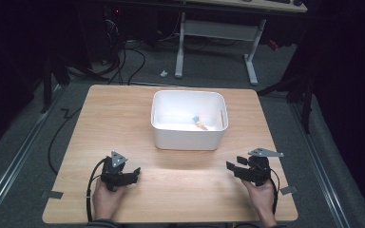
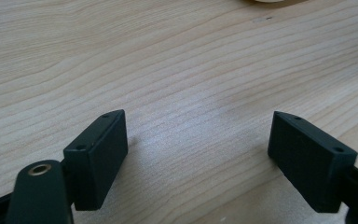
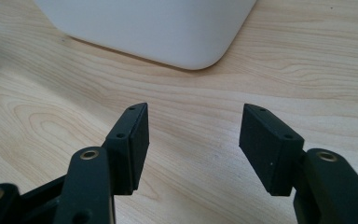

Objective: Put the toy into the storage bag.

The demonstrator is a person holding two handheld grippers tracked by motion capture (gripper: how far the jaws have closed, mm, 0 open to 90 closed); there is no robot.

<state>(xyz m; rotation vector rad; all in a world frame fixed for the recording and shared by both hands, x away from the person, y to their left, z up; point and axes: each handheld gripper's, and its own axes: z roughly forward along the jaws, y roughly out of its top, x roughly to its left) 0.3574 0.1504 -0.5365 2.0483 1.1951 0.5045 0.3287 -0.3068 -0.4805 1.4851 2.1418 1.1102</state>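
**A:** Here, what stands on the wooden table?

**B:** A white tub, set toward the far middle of the tabletop. Inside it, near the right wall, lies a small object with blue and orange-yellow parts; it is too small to identify.

**A:** And the left gripper?

**B:** It rests low at the near left of the table, held in the person's left hand, pointing toward the middle. In the left gripper view its jaws stand wide apart with bare wood grain between them; nothing is held.

**A:** The right gripper?

**B:** It sits at the near right, held in the right hand, pointing inward toward the other gripper. In the right gripper view its jaws are likewise parted and empty, and the rounded lower corner of the tub rises just beyond them.

**A:** How do the grippers stand relative to the tub?

**B:** Both lie on the near side of it, one to each side, apart from its walls and well apart from each other.
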